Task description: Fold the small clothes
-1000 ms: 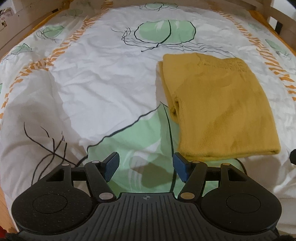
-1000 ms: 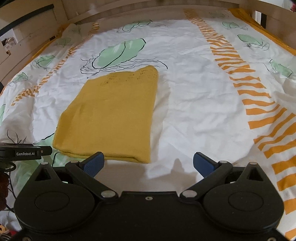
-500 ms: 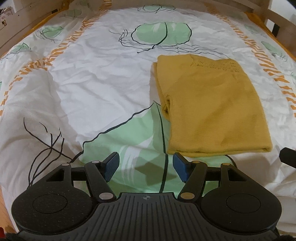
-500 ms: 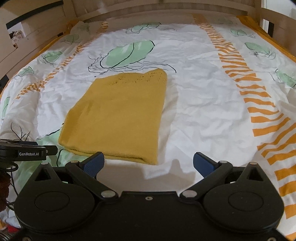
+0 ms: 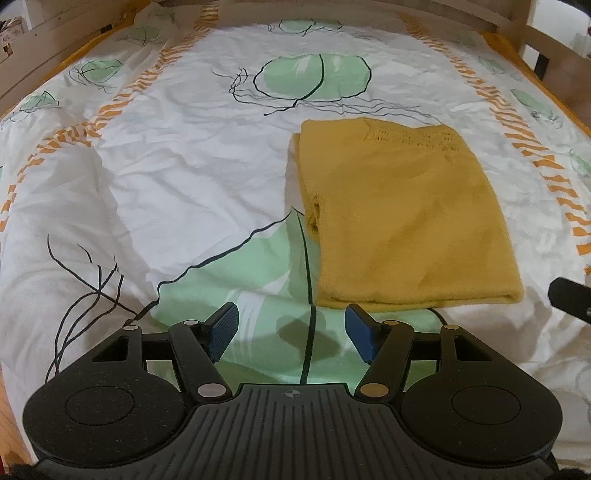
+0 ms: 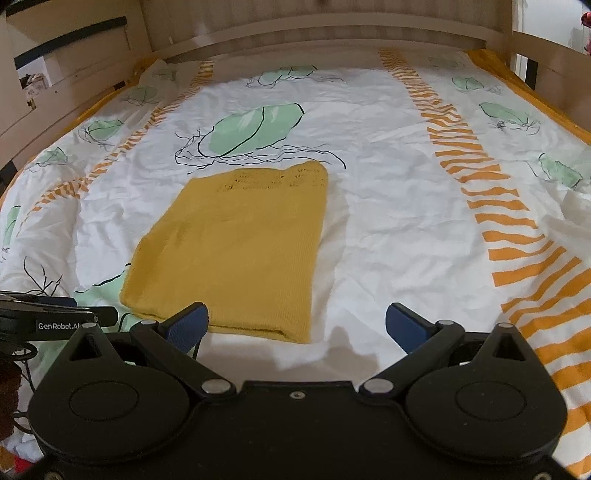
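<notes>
A mustard-yellow knit garment [image 5: 402, 218] lies folded into a flat rectangle on the bed, with an openwork band along its far edge. In the right wrist view the same garment [image 6: 240, 251] sits left of centre. My left gripper [image 5: 291, 332] hangs open just short of the garment's near left corner, nothing between its blue pads. My right gripper [image 6: 297, 328] stands wide open over the garment's near right corner, holding nothing. The left gripper's body [image 6: 48, 321] shows at the left edge of the right wrist view.
The bed is covered with a white sheet [image 5: 177, 177] printed with green leaves and orange stripes, wrinkled at the left. A wooden bed frame [image 6: 332, 33] rises behind and along both sides. A black part of the right gripper [image 5: 570, 299] pokes in at the right edge.
Both views have tilted up and pulled back a little, so the garment sits lower and farther from the frame top. The garment itself has not moved. Both grippers stay open.
</notes>
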{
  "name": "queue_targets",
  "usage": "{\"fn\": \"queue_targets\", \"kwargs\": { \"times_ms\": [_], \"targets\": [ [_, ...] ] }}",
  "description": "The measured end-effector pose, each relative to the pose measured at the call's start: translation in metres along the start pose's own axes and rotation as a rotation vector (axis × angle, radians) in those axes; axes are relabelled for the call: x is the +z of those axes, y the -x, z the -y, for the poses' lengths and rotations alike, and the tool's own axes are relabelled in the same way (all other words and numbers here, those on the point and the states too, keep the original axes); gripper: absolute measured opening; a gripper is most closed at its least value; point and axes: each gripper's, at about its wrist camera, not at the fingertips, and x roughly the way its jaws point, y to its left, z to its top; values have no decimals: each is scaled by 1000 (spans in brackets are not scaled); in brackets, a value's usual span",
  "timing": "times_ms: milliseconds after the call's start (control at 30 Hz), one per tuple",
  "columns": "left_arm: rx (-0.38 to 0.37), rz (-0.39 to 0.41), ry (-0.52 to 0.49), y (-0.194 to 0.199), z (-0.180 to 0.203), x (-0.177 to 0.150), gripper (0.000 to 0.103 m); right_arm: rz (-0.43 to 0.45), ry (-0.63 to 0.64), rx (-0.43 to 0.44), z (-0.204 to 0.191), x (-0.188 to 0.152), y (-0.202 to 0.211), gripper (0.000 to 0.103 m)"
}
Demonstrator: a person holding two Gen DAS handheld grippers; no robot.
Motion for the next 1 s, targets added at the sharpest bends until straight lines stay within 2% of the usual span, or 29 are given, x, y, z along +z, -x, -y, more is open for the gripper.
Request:
{"fn": "queue_targets", "kwargs": {
  "times_ms": [1000],
  "targets": [
    [-10, 22, 23, 3, -6, 0, 62, 2, -23, -8, -1, -6, -1, 102]
  ]
}}
